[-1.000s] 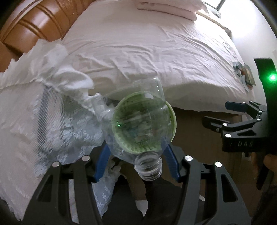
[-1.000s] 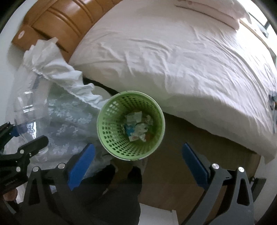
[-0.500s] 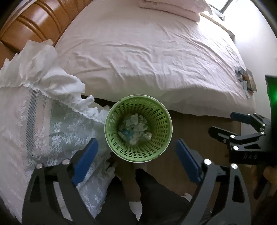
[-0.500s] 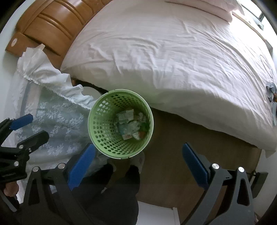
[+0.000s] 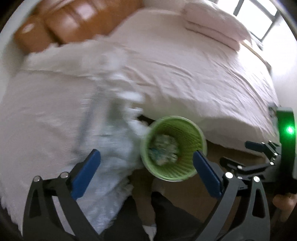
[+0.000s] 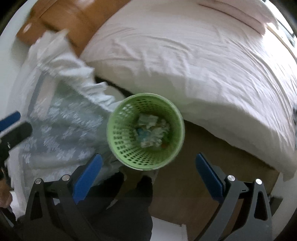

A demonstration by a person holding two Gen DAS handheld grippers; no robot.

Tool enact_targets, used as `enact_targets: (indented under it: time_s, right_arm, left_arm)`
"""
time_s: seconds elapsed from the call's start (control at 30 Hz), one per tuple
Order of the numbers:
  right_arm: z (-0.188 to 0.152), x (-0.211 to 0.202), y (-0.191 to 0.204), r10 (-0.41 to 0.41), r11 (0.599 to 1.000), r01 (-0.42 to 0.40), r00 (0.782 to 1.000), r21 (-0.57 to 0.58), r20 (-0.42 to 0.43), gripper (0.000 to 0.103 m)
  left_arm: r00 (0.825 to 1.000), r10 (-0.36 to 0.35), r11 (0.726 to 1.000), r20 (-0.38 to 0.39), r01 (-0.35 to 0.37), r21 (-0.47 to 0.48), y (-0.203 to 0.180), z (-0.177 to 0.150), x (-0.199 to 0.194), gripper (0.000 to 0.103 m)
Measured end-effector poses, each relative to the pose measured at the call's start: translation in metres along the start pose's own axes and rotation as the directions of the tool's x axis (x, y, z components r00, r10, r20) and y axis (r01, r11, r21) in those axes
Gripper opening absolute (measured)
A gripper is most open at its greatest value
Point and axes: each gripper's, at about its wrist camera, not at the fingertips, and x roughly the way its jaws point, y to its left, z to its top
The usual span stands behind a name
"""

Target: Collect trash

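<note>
A green perforated wastebasket (image 5: 189,166) stands on the floor beside the bed, with crumpled paper and wrappers (image 5: 163,148) in its bottom. It also shows in the right wrist view (image 6: 128,146), with its trash (image 6: 151,129). My left gripper (image 5: 146,172) is open and empty, above and just left of the basket. My right gripper (image 6: 147,176) is open and empty, above the basket's near side. The clear plastic bottle is not in view. The left wrist view is blurred by motion.
A bed with a white sheet (image 6: 194,64) and pillows (image 5: 217,27) lies behind the basket, with a wooden headboard (image 6: 78,16). A lace-covered surface with a ruffled edge (image 6: 63,129) is to the left. Wooden floor (image 6: 194,185) lies below.
My left gripper opened and let go of the clear plastic bottle, which has gone from view. The left gripper has since swung left, so the basket has shifted right in its view.
</note>
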Motion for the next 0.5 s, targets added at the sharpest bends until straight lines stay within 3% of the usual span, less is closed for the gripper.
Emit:
enact_targets:
  time_s: [0.13, 0.27, 0.33, 0.37, 0.43, 0.5]
  right_arm:
    - [0.019, -0.012, 0.062, 0.049, 0.990, -0.039, 0.996, -0.137, 0.072, 0.100]
    - [0.034, -0.028, 0.120, 0.089, 0.966, -0.054, 0.988, -0.253, 0.126, 0.100]
    - [0.047, -0.049, 0.168, 0.135, 0.935, -0.069, 0.976, -0.347, 0.169, 0.100]
    - [0.053, -0.060, 0.188, 0.151, 0.921, -0.070, 0.971, -0.383, 0.187, 0.100]
    - [0.060, -0.073, 0.210, 0.168, 0.906, -0.067, 0.963, -0.418, 0.210, 0.100]
    - [0.074, -0.105, 0.250, 0.203, 0.879, -0.053, 0.941, -0.474, 0.272, 0.100]
  left_arm:
    - [0.987, 0.135, 0.984, 0.082, -0.124, -0.126, 0.065, -0.015, -0.040, 0.095]
    - [0.959, 0.250, 0.941, 0.136, -0.208, -0.265, 0.128, -0.030, -0.085, 0.095]
    - [0.927, 0.334, 0.906, 0.168, -0.267, -0.330, 0.159, -0.039, -0.111, 0.095]
    - [0.897, 0.397, 0.875, 0.196, -0.306, -0.376, 0.178, -0.045, -0.133, 0.095]
    - [0.856, 0.466, 0.830, 0.224, -0.336, -0.445, 0.205, -0.051, -0.164, 0.095]
    - [0.819, 0.524, 0.786, 0.235, -0.359, -0.503, 0.229, -0.054, -0.193, 0.095]
